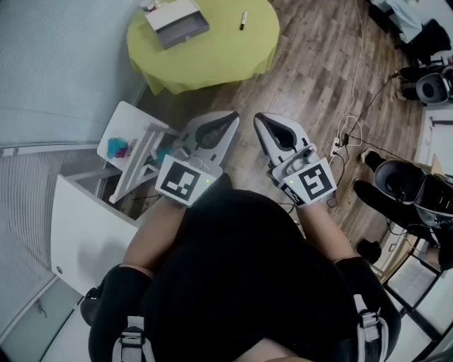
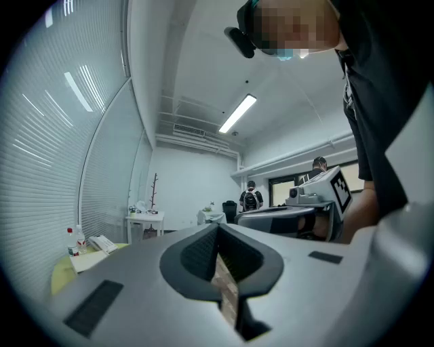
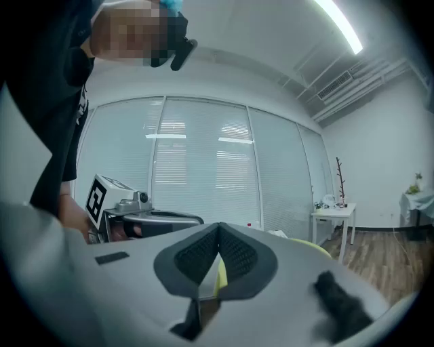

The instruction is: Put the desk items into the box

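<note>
A round table with a yellow-green cloth [image 1: 212,60] stands ahead of me at the top of the head view. On it rest a grey and white box [image 1: 177,22] and a small dark pen [image 1: 243,20]. My left gripper [image 1: 231,117] and right gripper [image 1: 259,119] hang side by side over the wooden floor, short of the table, both pointing toward it. Each is shut with nothing between its jaws. The left gripper view shows the closed jaws [image 2: 218,229] and the table's edge [image 2: 64,271] low at the left. The right gripper view shows closed jaws [image 3: 218,229].
A small white side table [image 1: 134,145] with teal and pink items stands at the left, and a white cabinet [image 1: 88,230] below it. Cables and a power strip [image 1: 338,146] lie on the floor at the right. A black chair [image 1: 400,185] sits further right.
</note>
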`<state>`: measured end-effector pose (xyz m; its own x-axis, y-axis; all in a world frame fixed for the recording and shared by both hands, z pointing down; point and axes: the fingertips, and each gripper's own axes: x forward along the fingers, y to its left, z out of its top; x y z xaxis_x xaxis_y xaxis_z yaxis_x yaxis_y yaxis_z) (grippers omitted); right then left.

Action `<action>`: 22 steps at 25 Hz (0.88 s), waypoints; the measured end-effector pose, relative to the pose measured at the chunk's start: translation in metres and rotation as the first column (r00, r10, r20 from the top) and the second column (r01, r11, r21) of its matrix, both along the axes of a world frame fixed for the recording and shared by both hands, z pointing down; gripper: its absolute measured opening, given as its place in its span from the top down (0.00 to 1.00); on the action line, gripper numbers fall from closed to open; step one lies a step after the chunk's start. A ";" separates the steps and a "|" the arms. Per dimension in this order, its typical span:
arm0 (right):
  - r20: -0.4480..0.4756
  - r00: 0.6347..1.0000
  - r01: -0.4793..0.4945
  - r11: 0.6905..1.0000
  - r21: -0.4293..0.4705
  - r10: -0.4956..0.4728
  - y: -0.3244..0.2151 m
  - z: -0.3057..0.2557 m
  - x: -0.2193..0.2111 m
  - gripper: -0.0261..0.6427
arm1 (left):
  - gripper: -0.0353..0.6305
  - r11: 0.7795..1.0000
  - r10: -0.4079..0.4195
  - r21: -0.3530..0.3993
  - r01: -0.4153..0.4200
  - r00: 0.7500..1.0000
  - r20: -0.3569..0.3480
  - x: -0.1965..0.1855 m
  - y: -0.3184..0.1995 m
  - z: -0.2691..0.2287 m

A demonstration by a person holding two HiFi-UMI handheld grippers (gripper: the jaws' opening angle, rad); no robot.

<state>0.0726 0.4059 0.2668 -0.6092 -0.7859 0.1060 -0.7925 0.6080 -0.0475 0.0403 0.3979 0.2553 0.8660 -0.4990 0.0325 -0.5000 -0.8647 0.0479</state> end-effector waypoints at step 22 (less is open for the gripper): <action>-0.016 0.998 0.061 0.998 -0.027 -0.062 -0.041 0.016 -0.047 0.94 | 0.93 0.999 -0.041 -0.017 0.041 0.999 -0.011 -0.042 -0.046 0.018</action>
